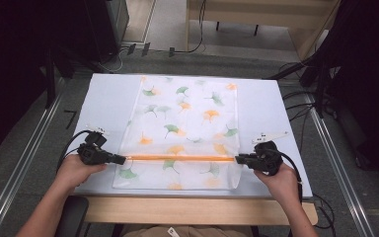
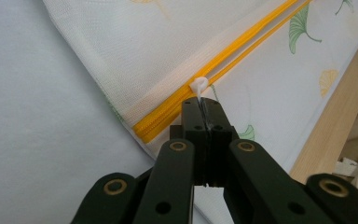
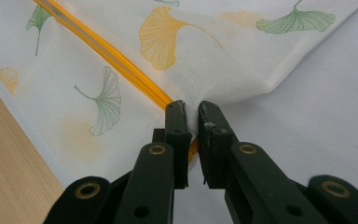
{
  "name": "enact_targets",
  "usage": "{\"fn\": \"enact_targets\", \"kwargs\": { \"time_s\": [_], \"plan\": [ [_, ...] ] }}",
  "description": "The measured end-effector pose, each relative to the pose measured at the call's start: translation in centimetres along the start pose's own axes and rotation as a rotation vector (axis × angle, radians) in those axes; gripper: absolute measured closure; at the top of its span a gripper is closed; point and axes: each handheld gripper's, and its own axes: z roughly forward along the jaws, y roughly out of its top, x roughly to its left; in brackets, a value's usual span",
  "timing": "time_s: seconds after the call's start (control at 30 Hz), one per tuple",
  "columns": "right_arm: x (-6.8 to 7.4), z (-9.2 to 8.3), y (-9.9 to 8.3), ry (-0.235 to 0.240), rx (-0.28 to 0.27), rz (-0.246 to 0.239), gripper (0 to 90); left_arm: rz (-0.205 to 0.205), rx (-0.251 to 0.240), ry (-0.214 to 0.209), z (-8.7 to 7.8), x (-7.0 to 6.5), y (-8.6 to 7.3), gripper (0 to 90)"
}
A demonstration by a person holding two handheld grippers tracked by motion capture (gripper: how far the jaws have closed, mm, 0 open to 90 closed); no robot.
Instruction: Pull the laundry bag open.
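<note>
Pinched zipper pull [image 2: 199, 85], clamped bag edge [image 3: 193, 122].
Left gripper [image 1: 120, 159] grasping pull to slide it; right gripper [image 1: 238, 159] clenched on mesh bag [image 1: 185, 118], anchoring against tug.

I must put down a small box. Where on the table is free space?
Bare table lies left of the mesh bag, and a strip on its right. The near edge is crowded: both tongs hold the zipper ends.
</note>
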Motion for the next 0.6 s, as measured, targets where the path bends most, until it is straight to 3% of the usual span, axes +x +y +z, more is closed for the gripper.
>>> {"fn": "enact_targets", "kwargs": {
  "time_s": [0.6],
  "plan": [
    [0.01,0.02,-0.01,0.0,0.003,-0.001,84.7,-0.007,-0.001,-0.005,-0.16,0.07,-0.06,90.0]
  ]
}}
